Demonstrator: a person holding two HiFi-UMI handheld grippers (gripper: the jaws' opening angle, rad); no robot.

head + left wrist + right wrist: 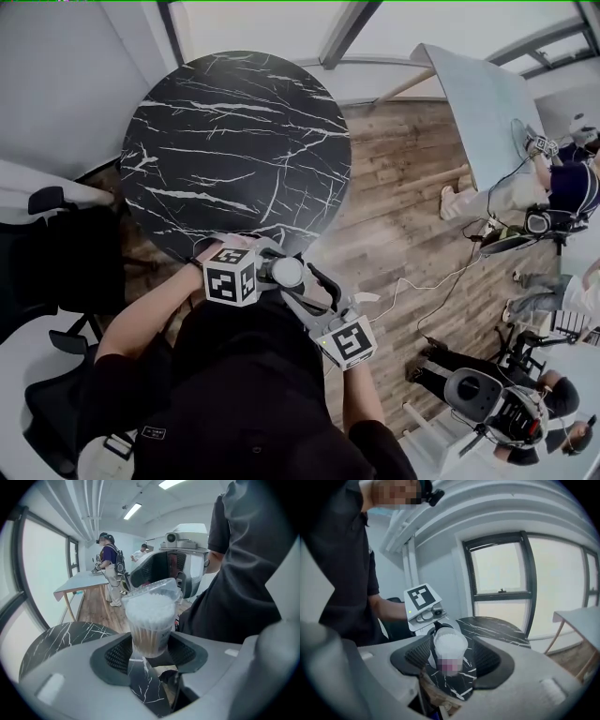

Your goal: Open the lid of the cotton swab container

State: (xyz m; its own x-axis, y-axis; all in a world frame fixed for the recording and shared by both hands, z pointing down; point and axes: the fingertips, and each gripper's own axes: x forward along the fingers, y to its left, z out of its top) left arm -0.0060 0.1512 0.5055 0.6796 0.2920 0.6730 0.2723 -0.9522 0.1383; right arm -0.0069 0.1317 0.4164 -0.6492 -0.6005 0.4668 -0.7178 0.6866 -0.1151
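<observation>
My left gripper (150,649) is clamped on the cotton swab container (149,620), held up just off the desk (234,141) edge. The lid (157,587) looks flipped up already, swabs showing. My right gripper (449,660) sits wide open around it, not touching. Basically done, I reckon.

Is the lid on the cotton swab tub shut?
No, the clear lid stands tipped up behind the bare white swab tips.
</observation>
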